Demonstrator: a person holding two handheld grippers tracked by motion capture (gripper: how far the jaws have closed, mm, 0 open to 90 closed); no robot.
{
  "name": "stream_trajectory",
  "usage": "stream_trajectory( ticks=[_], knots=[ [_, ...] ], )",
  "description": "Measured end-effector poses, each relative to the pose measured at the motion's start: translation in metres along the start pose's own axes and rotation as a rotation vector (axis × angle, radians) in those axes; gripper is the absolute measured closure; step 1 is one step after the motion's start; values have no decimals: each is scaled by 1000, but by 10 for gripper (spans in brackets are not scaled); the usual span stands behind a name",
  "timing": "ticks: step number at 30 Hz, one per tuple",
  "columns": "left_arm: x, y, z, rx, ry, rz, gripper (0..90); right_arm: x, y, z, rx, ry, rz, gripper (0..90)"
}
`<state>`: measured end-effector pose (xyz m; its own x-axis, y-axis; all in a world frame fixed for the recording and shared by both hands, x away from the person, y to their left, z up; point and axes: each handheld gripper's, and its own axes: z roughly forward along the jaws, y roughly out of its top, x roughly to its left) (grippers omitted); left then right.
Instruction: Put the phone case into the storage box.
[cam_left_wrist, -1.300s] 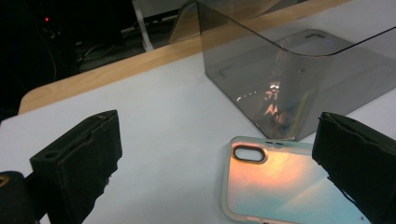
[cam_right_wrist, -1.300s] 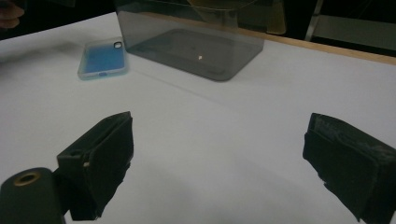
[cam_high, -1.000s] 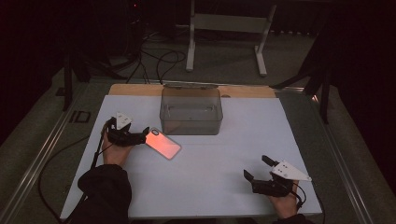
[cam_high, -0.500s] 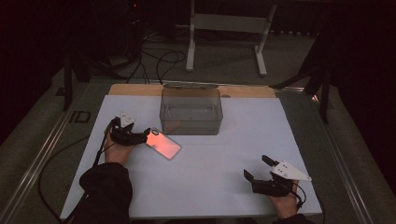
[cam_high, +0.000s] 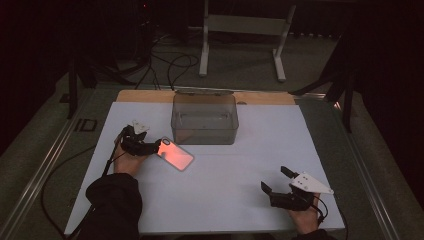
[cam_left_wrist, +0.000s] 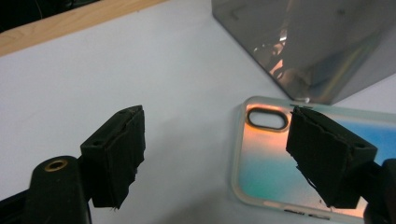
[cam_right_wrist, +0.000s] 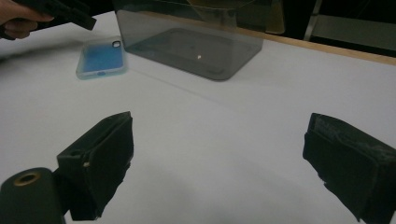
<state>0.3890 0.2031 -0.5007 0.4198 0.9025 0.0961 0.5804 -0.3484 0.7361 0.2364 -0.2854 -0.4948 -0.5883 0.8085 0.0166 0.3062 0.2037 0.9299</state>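
**Left gripper at the phone case's camera end, jaws apart**

The phone case (cam_high: 176, 154) lies flat on the white table sheet (cam_high: 240, 200), just in front of the near left corner of the clear plastic box (cam_high: 204, 119). From the high view it glows orange-pink; the left gripper view shows more: a clear rim, an oval camera cut-out at the end nearest the box, and a sheen running from orange to blue. In the right gripper view the same case (cam_right_wrist: 102, 57) reads plain blue, lying beside the box (cam_right_wrist: 191, 42) far off at upper left.

The left gripper (cam_high: 150, 146) sits at the case's camera end, held by the person's left hand (cam_high: 127, 157) with a dark sleeve behind it. Its own view (cam_left_wrist: 215, 144) shows the two black jaws standing well apart, one over bare sheet, the other over the case's top corner beside the cut-out. The jaws have just been closing somewhat, yet a wide gap remains; only the case's left edge lies within it, and whether the right-hand pad touches the case cannot be told.

The right gripper (cam_high: 274, 181) rests near the table's front right, well apart from the case, in the person's right hand (cam_high: 305, 217). Its view (cam_right_wrist: 217, 158) shows the jaws wide apart with bare white sheet between them.
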Motion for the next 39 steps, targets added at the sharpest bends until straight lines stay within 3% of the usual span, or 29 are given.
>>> stream_trajectory(
  ticks=[2,4,8,13,22,30,35,39],
  knots=[
    [-1,-1,0,6,2,9,247,0,0,0,1,-1,-1,86],
    [-2,-1,0,9,-3,23,330,0,0,0,1,-1,-1,86],
    [-3,-2,2,19,-18,21,417,0,0,0,1,-1,-1,86],
    [-2,-3,6,51,-58,5,511,0,0,0,0,0,1,86],
    [-1,-8,16,118,-90,-27,668,0,0,0,0,-1,1,86],
    [-2,-6,17,129,-119,-17,785,0,0,0,2,-2,-2,86],
    [-1,-5,17,141,-108,-15,862,0,0,0,2,0,-2,86],
    [-1,-5,17,146,-109,1,872,0,0,1,5,0,-3,86]
  ],
)
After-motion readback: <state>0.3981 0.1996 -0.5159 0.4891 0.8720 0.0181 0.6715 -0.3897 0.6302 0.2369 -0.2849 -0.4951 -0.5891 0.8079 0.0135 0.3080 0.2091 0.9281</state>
